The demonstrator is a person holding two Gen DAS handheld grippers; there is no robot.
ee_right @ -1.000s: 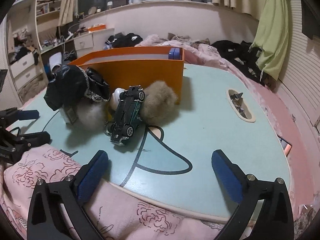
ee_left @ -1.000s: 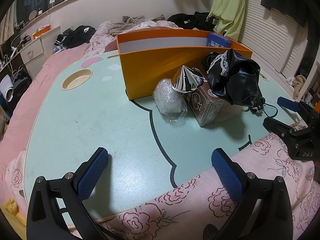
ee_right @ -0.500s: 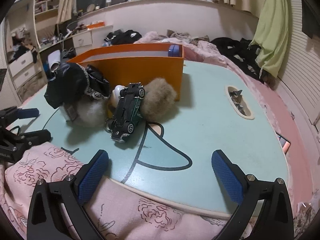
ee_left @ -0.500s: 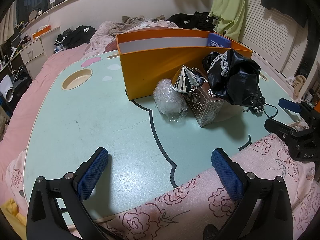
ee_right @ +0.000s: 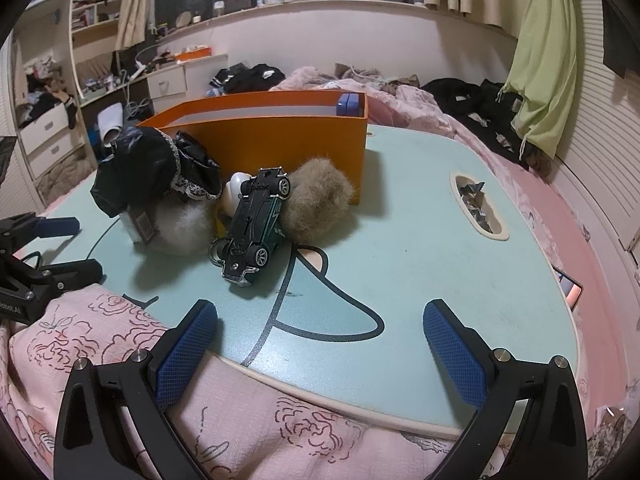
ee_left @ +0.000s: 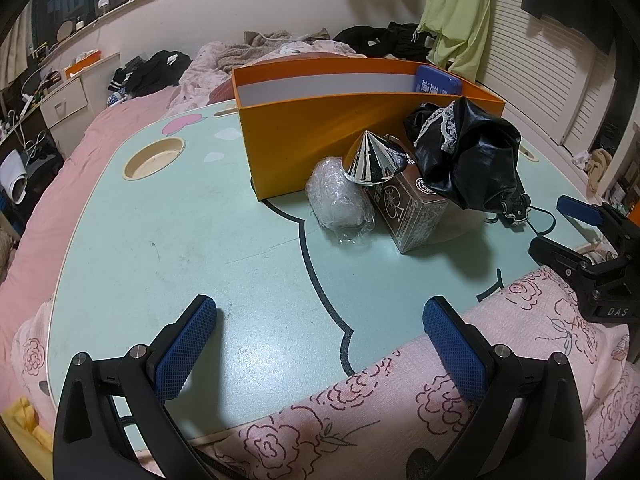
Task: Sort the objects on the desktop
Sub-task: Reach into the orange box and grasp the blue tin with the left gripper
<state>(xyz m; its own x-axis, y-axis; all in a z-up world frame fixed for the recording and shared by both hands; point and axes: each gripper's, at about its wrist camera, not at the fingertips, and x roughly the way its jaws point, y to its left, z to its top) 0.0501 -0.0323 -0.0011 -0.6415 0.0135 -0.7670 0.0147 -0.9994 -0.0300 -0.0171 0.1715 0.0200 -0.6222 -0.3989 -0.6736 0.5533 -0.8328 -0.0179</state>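
An orange box (ee_left: 320, 144) stands on the mint table (ee_left: 180, 240), with a blue case (ee_left: 438, 82) inside its far end. In front of it lie a bubble-wrapped lump (ee_left: 338, 200), a silver cone (ee_left: 372, 158), a brown card box (ee_left: 412, 212) and a black lace-trimmed bag (ee_left: 468, 160). The right wrist view shows a green toy car (ee_right: 256, 220), a brown fur ball (ee_right: 320, 200), a white fluffy ball (ee_right: 180, 228) and the same bag (ee_right: 156, 168). My left gripper (ee_left: 320, 344) is open and empty at the near edge. My right gripper (ee_right: 320, 344) is open and empty, short of the car.
A pink rose-print quilt (ee_left: 400, 400) covers the table's near edge. A round cup recess (ee_left: 154, 152) sits far left. An oval slot with foil scraps (ee_right: 478, 204) sits right. A bed with clothes lies behind. A phone (ee_right: 568, 286) lies at the right edge.
The right wrist view has shifted slightly; the car and pile sit a little lower and closer. The left gripper has barely moved. Both grippers stay open.
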